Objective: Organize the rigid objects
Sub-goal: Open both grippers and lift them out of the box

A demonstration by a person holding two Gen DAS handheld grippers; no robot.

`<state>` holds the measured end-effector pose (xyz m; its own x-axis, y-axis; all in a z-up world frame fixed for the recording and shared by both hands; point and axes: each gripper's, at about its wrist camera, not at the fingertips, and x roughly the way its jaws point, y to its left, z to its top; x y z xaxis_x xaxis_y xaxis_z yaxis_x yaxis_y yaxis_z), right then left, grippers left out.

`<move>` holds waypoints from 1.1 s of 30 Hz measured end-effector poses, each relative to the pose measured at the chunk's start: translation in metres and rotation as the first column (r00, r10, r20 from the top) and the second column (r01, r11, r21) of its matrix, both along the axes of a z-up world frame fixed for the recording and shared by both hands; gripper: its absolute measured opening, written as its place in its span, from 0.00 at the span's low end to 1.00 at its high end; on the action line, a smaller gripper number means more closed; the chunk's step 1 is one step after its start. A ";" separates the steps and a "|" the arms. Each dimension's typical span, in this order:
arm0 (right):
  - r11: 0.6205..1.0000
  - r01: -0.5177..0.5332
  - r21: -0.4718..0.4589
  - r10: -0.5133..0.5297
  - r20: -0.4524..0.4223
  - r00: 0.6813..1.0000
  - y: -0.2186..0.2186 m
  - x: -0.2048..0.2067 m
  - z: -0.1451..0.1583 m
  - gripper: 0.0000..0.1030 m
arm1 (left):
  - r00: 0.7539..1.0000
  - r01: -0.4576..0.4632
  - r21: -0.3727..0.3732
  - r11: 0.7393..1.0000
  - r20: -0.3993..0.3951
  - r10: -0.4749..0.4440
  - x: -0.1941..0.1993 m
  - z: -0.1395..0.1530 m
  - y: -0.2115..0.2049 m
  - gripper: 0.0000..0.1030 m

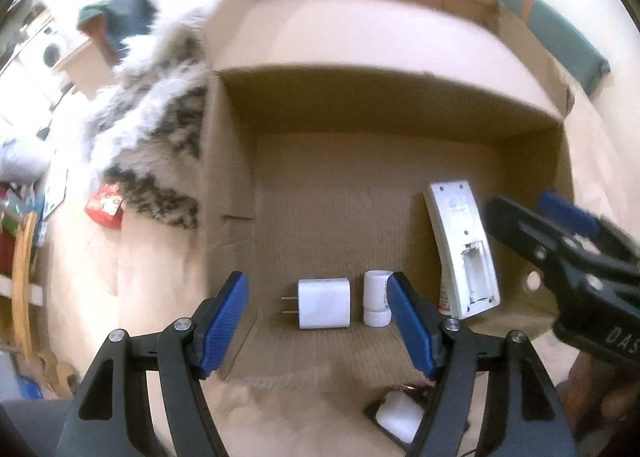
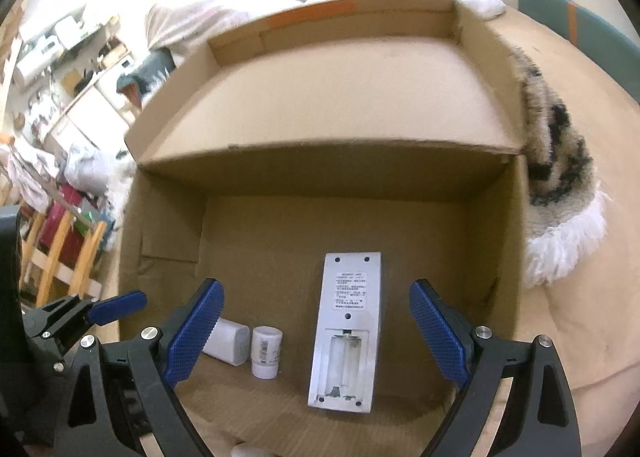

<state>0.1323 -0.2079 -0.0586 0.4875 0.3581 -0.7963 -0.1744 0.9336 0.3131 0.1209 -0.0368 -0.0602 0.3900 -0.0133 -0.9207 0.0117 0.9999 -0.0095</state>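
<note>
An open cardboard box (image 1: pixel 232 161) (image 2: pixel 168 217) holds three things. A white plug charger (image 1: pixel 324 309) (image 2: pixel 228 341) lies on the box floor. A small white bottle (image 1: pixel 377 299) (image 2: pixel 266 351) stands next to it. A white remote (image 1: pixel 464 249) (image 2: pixel 348 333) lies face down with its battery bay uncovered. My left gripper (image 1: pixel 318 331) is open and empty above the box's near edge, in front of the charger and bottle. My right gripper (image 2: pixel 316 337) is open and empty, its jaws on either side of the remote. It also shows in the left wrist view (image 1: pixel 560 233).
A fluffy white and black rug (image 1: pixel 160 129) (image 2: pixel 556 185) lies beside the box on a beige surface. A red packet (image 1: pixel 105 205) lies left of the box. A white object (image 1: pixel 400 417) lies in front of the box. Wooden furniture (image 2: pixel 64 257) stands at the left.
</note>
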 end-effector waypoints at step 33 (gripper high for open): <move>0.999 0.046 0.000 -0.045 -0.235 0.971 -0.038 -0.096 -0.034 0.96 | 0.956 -0.052 -0.177 0.983 -0.292 -0.002 -0.088 -0.075 -0.013 0.59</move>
<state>0.0361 -0.2459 -0.0931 0.3029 0.3446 -0.8886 -0.0526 0.9370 0.3454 0.0325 -0.0494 -0.1356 0.1091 -0.1836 -0.9769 -0.0435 0.9810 -0.1892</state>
